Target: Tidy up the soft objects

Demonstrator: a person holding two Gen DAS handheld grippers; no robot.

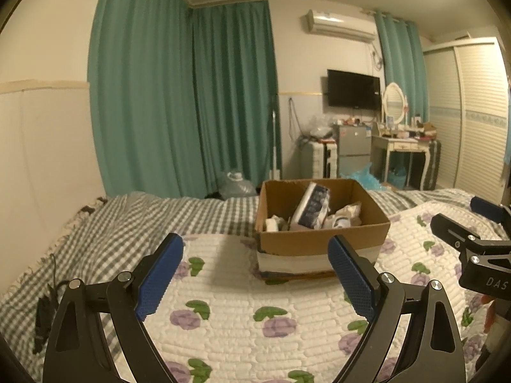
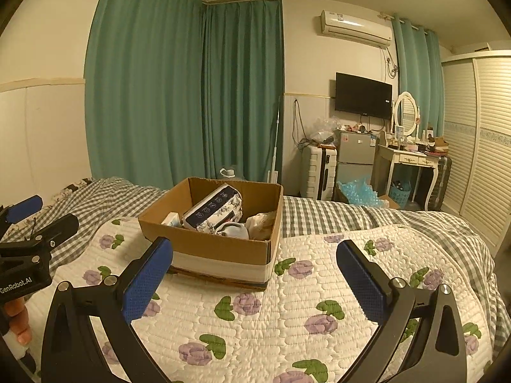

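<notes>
Bed [image 2: 319,335], box [image 2: 223,249], "GenRobot.AI" left gripper [image 2: 28,223].

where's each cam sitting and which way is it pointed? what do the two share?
Left wrist: on the left gripper, open, above the floral quilt, facing the cardboard box; the right gripper shows at its right edge.
Right wrist: on the right gripper, open, over the same quilt, box ahead-left; the left gripper and a fingertip show at its left edge.
Shared: box, quilt, green curtains, TV.

Brown box [image 2: 220,249] on purple-flowered white quilt [image 2: 287,319], green curtains [image 2: 179,95].
</notes>
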